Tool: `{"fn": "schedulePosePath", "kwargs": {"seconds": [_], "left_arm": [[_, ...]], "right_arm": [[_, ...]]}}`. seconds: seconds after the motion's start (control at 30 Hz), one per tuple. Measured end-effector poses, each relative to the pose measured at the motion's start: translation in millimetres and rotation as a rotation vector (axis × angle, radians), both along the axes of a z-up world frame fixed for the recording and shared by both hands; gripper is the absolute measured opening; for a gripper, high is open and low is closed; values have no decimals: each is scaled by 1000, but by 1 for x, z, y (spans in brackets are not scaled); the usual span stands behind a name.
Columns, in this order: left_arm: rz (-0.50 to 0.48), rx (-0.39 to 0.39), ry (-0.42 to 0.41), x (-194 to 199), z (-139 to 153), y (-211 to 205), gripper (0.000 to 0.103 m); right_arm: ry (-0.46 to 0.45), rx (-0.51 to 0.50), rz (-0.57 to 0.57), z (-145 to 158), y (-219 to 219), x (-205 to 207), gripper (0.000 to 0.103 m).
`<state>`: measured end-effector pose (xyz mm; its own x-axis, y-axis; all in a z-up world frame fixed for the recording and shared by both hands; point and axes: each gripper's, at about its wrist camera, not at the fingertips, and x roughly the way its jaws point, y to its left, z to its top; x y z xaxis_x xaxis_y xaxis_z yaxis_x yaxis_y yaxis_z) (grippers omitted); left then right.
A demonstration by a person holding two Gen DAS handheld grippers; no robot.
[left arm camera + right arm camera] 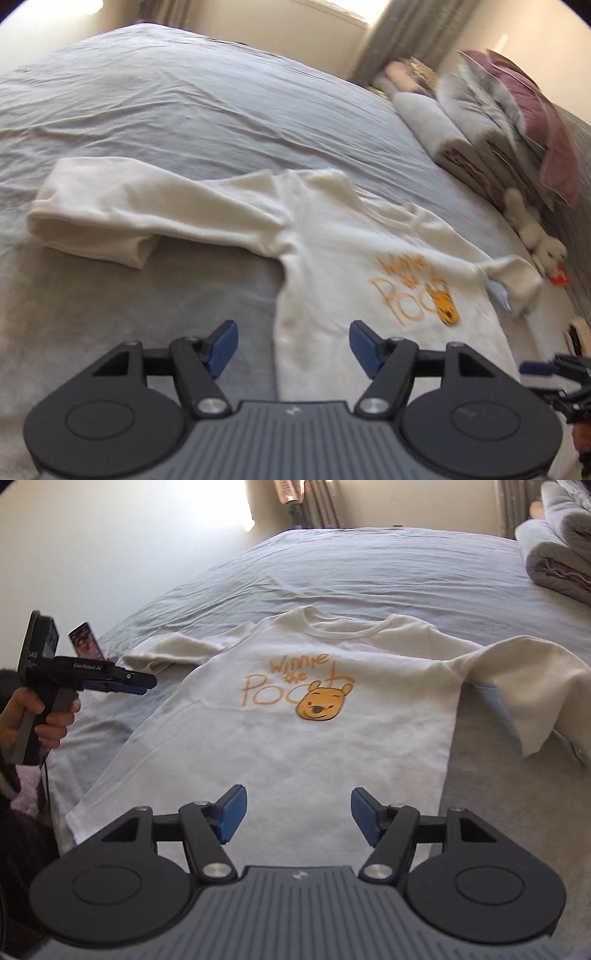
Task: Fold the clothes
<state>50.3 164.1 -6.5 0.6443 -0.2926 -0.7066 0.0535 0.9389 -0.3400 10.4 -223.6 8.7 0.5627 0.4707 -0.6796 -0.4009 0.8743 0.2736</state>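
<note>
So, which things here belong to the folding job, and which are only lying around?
For the job:
- white shirt, spread print-up on the bed
- left gripper, open, empty
- right gripper, open, empty

Lying about:
- rolled bedding
- plush toy
- small orange item

Both wrist cameras look steeply down along their jaws, close over the bed (147,92). Both views share the white shirt (295,738), seen from its hem on the right and from its side on the left.

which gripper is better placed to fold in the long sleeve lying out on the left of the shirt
Left, probably. The left gripper is open over the shirt's left edge, facing that sleeve. The right gripper, also open, sits at the hem's middle, farther from it.
</note>
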Motion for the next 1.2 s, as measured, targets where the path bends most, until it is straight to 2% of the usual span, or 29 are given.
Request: {"fn": "schedulePosePath", "kwargs": {"seconds": [0.2,0.3,0.37,0.43,0.5,0.6,0.73,0.77,0.8,0.83,0.9,0.97,1.13,1.2], "left_arm": [[391,-23,41,19,-7,57,68],[510,-104,52,10,-1,87,67],[545,-125,35,3,3,100,66],[546,-67,34,5,1,102,59],[538,-27,47,13,-5,103,46],[549,9,48,25,-19,104,39],[604,-22,-24,34,-23,106,39],[622,-30,-35,36,-24,108,30],[635,-24,-44,39,-24,109,10],[644,-4,-52,42,-23,110,4],[659,48,-96,44,-17,109,4],[663,167,-173,44,-4,102,4],[638,625,-419,38,30,63,4],[631,791,-463,37,32,48,5]], "right_arm": [[26,36,-95,-6,-11,22,68],[33,30,-109,-8,-12,30,68],[33,28,-113,-9,-13,33,68],[35,29,-117,-9,-13,36,68],[38,30,-120,-10,-13,38,68],[43,28,-118,-12,-11,41,68],[49,19,-105,-15,-7,47,68],[49,19,-105,-16,-6,48,68],[50,20,-106,-16,-6,50,68],[52,24,-109,-17,-7,51,68],[56,33,-119,-18,-9,54,68],[61,41,-130,-20,-12,56,68],[70,40,-136,-22,-15,57,68],[70,41,-138,-22,-15,57,68]]}}
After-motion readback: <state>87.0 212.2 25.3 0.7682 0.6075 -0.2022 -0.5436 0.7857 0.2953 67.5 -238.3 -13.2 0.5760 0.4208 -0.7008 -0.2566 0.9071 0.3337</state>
